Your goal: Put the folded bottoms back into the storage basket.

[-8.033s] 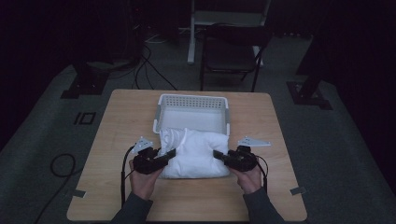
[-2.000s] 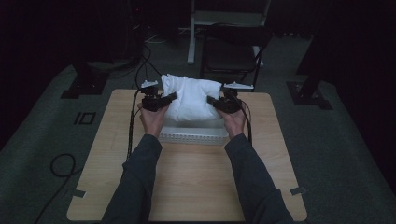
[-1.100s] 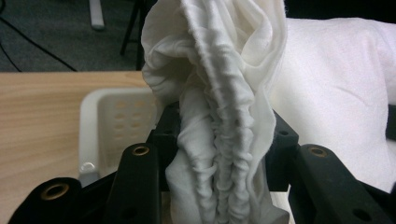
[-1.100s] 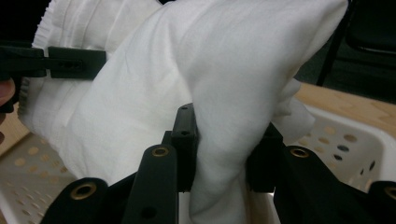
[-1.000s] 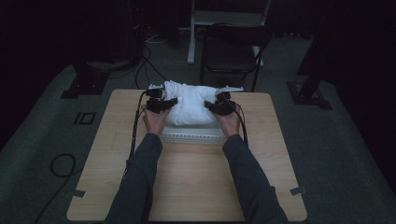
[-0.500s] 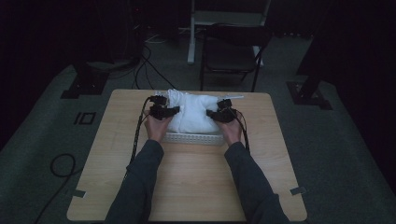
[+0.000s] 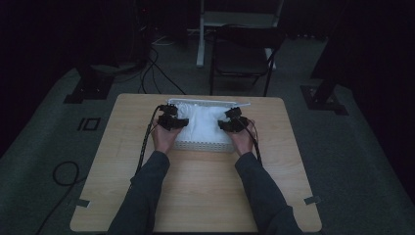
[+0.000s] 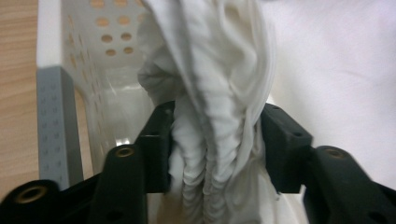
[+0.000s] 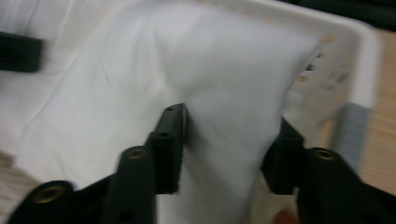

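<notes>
Both tools (image 7: pixel 203 122) lower, cloth (image 7: pixel 204 123) now in basket (image 7: pixel 203 145)

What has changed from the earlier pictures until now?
The white cloth, once on the table in front of the basket, was lifted and lowered into it by both claws, left and right. Their hold on it is unchanged; the basket stayed put.

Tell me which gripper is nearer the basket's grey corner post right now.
Left. The left gripper, jaws around bunched white cloth, sits right beside the grey corner post. The right gripper is at the basket's opposite end.
</notes>
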The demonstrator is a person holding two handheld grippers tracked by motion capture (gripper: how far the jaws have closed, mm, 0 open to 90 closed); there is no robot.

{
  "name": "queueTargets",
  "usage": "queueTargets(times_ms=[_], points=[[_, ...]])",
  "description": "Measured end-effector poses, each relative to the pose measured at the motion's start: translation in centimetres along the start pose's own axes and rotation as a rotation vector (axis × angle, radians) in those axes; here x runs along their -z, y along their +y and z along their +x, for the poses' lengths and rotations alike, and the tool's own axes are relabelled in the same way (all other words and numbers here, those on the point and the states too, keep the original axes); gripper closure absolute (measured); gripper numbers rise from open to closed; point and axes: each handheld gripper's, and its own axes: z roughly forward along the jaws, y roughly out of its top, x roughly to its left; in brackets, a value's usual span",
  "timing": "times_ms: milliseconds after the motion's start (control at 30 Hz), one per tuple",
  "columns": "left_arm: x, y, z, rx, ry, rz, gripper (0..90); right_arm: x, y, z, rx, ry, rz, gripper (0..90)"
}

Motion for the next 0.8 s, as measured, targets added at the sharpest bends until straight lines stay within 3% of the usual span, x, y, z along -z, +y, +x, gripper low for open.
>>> queueTargets(times_ms=[100,300,400,567,700,800], points=[[0.7,-0.4,0.9,0.03,-0.007,-0.04,36.8,0.5,0.0,0.0,0.02,-0.03,-0.019,42.9],[2.3,-0.9,2.4,0.063,-0.024,-0.094,37.3,1.9,0.3,-0.5,0.003,-0.047,-0.072,37.4],[2.9,-1.2,2.4,0.055,-0.024,-0.103,37.1,2.5,0.1,-0.7,-0.004,-0.037,-0.094,37.5],[4.2,-1.8,2.0,0.037,-0.037,-0.152,37.3,3.8,-1.0,-1.0,-0.04,0.034,-0.141,39.1],[5.2,-2.3,1.8,0.025,-0.021,-0.19,37.1,4.9,-2.2,-1.3,-0.028,0.042,-0.164,39.1],[5.9,-2.8,1.5,-0.002,0.02,-0.223,37.2,5.9,-3.2,-1.7,-0.033,0.035,-0.186,39.5]])
